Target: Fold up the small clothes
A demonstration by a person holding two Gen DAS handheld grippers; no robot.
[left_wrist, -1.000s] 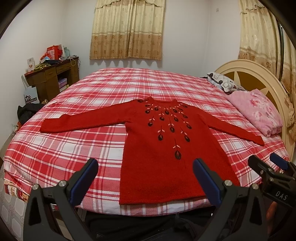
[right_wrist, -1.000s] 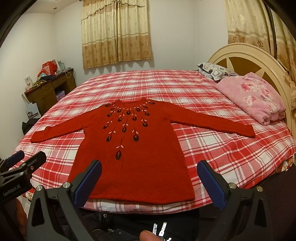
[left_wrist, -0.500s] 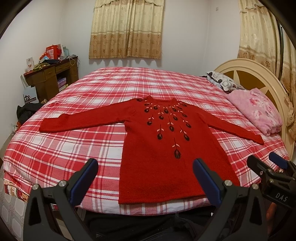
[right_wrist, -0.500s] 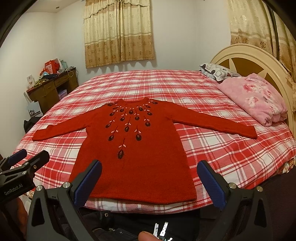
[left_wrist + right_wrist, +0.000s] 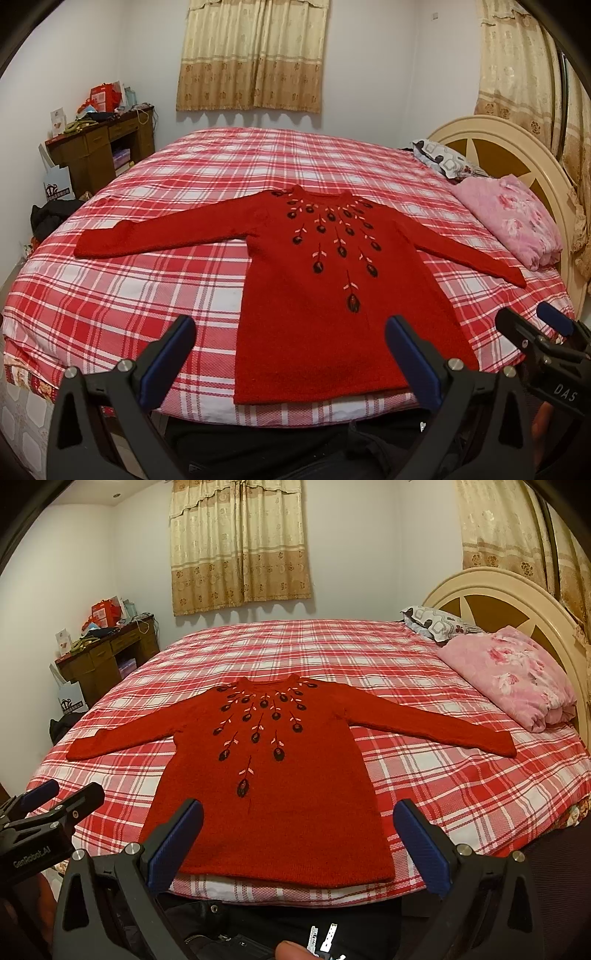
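Bedroom: I see a bed with a red-and-white plaid bedspread (image 5: pixel 140 295), cream headboard (image 5: pixel 491 590), a folded pink blanket (image 5: pixel 517 679) near it, and a wooden desk (image 5: pixel 99 147) at far left. The red sweater (image 5: pixel 332 295) lies flat, front up, both sleeves spread out sideways, hem at the near bed edge. My left gripper (image 5: pixel 290 360) and right gripper (image 5: pixel 295 843) hover just short of the hem, jaws spread wide, holding nothing, clear of the fabric.
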